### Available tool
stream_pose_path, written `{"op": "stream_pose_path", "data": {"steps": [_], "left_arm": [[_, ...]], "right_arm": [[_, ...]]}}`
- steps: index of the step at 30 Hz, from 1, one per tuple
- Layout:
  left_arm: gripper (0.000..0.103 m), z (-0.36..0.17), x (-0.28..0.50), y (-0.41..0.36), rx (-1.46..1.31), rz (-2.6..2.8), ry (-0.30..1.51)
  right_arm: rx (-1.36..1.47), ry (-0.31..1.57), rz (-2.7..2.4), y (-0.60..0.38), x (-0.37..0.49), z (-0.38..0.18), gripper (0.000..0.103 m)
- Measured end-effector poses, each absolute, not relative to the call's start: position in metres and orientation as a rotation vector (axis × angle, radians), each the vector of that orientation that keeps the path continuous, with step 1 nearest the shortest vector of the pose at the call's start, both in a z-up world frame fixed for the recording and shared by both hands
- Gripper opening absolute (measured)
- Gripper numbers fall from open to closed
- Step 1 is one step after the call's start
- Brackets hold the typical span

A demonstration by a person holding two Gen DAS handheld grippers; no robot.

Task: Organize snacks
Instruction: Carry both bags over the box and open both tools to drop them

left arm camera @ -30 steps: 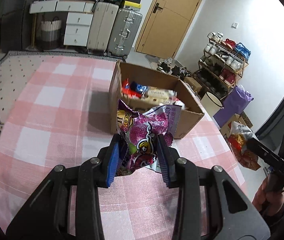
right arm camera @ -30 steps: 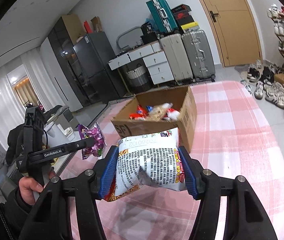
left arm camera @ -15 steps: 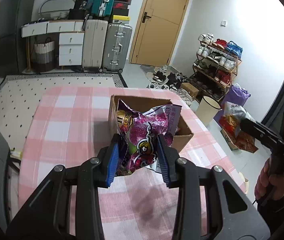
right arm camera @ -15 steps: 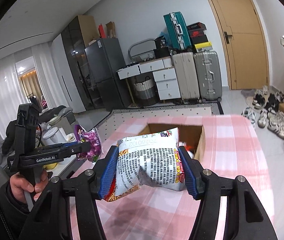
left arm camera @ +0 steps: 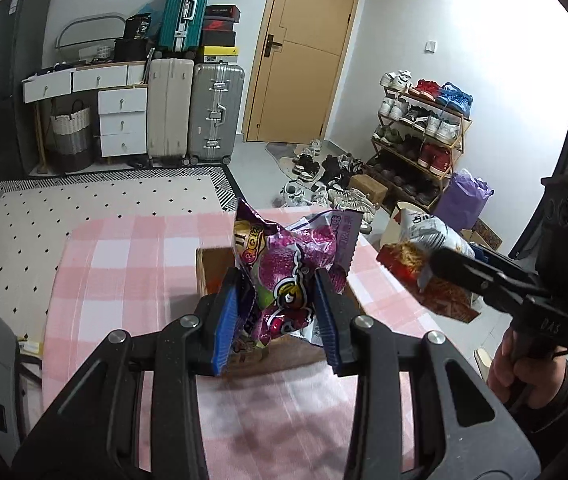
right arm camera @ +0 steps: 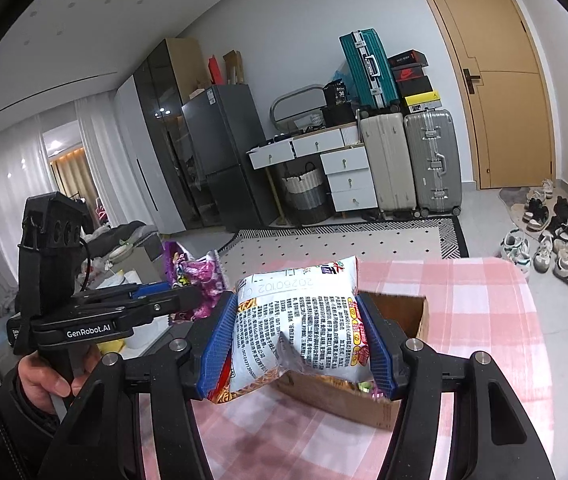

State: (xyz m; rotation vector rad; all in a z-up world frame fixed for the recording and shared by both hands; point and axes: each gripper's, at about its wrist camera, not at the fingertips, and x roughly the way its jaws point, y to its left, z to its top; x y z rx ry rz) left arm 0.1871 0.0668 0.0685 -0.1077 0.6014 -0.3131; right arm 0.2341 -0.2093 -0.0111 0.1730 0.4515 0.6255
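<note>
My left gripper point(left arm camera: 277, 316) is shut on a purple snack bag point(left arm camera: 288, 264) and holds it up in front of the cardboard box point(left arm camera: 207, 272), which the bag mostly hides. My right gripper point(right arm camera: 296, 344) is shut on a white noodle snack bag point(right arm camera: 296, 320), held above the near part of the same box point(right arm camera: 404, 312). In the left wrist view the right gripper point(left arm camera: 436, 264) shows at right with its bag point(left arm camera: 424, 240). In the right wrist view the left gripper point(right arm camera: 187, 296) shows at left with the purple bag point(right arm camera: 195, 276).
The box stands on a table with a pink checked cloth point(left arm camera: 123, 264). Beyond the table are a dotted rug point(left arm camera: 83, 208), suitcases point(left arm camera: 211, 112), white drawers point(left arm camera: 121, 120), a door point(left arm camera: 304, 48) and a shoe rack point(left arm camera: 420, 132) with shoes on the floor.
Both grippers have risen and pulled back from the box, each still holding its bag. The box now looks smaller and lower, and its contents are hidden behind the bags.
</note>
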Motion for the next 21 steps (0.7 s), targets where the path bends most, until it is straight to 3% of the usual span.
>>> {"op": "stream_pose_path", "data": {"steps": [9, 21], "left_arm": [[0.033, 0.074, 0.263, 0.047, -0.107, -0.301, 0.659], [0.033, 0.021, 0.350, 0.033, -0.114, -0.308, 0.768]], "right_arm": [[0.142, 0.458, 0.610, -0.204, 0.278, 0.000, 0.060], [0.177, 0.537, 0.591, -0.203, 0.342, -0.033, 0.060]]}}
